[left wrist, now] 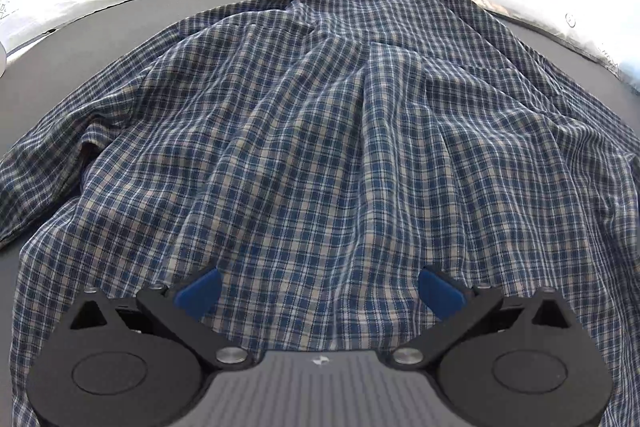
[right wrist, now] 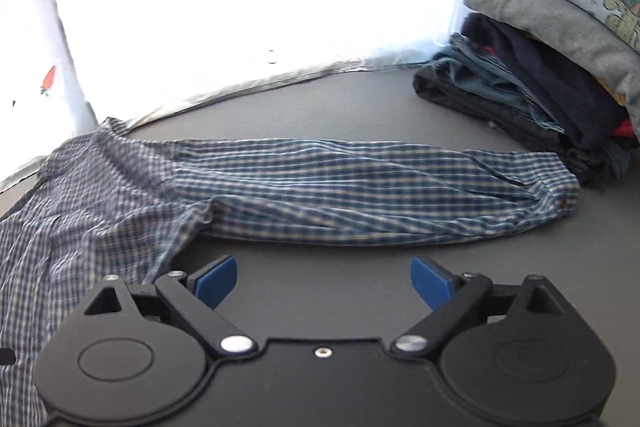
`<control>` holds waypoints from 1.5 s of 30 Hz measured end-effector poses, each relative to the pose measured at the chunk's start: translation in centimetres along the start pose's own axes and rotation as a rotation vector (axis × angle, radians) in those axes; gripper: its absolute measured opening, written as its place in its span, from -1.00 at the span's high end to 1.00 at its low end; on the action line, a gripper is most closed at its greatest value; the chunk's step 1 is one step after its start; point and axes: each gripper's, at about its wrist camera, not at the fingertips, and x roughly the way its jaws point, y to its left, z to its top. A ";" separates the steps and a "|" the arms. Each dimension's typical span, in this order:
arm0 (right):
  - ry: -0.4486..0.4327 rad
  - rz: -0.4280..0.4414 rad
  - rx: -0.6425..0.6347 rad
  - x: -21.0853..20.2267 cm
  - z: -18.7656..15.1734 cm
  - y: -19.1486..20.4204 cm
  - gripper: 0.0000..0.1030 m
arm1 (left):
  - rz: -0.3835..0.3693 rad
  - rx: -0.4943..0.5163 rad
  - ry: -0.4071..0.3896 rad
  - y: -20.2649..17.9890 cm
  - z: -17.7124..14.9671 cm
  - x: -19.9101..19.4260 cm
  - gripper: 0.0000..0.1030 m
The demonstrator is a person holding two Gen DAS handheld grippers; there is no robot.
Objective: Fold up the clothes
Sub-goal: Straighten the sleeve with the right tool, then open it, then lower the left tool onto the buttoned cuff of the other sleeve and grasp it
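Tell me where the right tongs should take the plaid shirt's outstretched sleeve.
Probably at the cuff, the free end of the sleeve, coming from the near side. It lies flat and straight on the grey table, cuff pointing at the stack of folded clothes but apart from it. The right tongs are open and empty.

A grey tabletop (right wrist: pixel 340 99) carries a blue checked shirt (right wrist: pixel 100 195), its sleeve (right wrist: pixel 360 195) stretched toward a stack of folded clothes (right wrist: pixel 540 87) just beyond the cuff.
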 end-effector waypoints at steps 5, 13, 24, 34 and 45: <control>0.034 0.097 -0.120 -3.2 -4.2 7.7 -0.98 | 0.059 -0.087 -0.054 7.2 -3.0 -4.0 -1.00; 0.203 0.085 -0.107 -4.5 -10.6 14.0 -0.98 | 0.200 -0.372 -0.070 22.6 -9.3 -8.2 -1.00; 0.238 -0.030 -0.073 -4.9 -14.5 20.7 -0.99 | 0.323 -0.521 -0.120 38.8 -9.4 -9.6 -1.00; 0.219 -0.125 -0.005 -5.0 -15.5 22.3 -1.00 | 0.369 -0.542 -0.097 43.9 -5.8 -6.1 -1.00; 0.218 -0.122 -0.019 -5.0 -15.7 22.6 -1.00 | 0.319 -0.556 -0.087 42.5 -7.5 -5.9 0.78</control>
